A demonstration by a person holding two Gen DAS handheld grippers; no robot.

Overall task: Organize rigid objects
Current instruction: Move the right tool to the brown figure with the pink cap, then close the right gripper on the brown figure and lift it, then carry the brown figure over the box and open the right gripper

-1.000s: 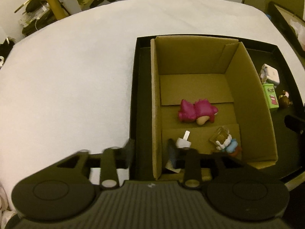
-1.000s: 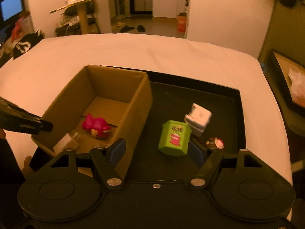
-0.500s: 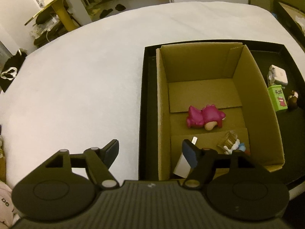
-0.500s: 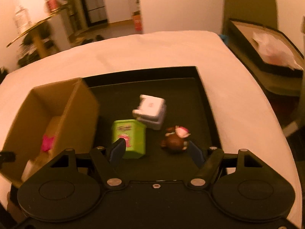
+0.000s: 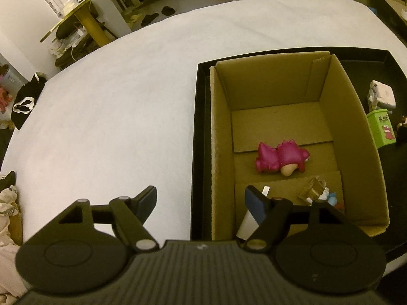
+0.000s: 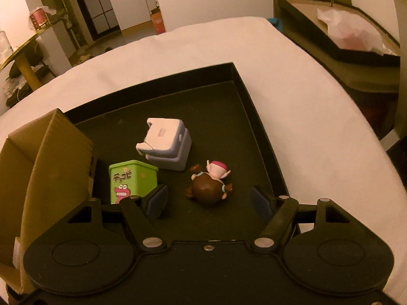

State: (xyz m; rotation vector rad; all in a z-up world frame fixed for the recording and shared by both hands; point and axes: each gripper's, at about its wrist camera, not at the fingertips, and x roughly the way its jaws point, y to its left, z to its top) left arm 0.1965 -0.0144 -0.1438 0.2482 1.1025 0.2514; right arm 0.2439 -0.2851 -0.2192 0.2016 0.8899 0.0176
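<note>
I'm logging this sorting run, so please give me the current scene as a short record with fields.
container: open brown cardboard box standing in a black tray
in the box: magenta plush-looking toy, small blue and white figure, white charger plug
left on the tray: green printed tin, white cube-shaped adapter, brown-haired doll figure
left tongs: open, jaws just widened, nothing between them
right tongs: open, straddling the doll figure, not pressing it
</note>
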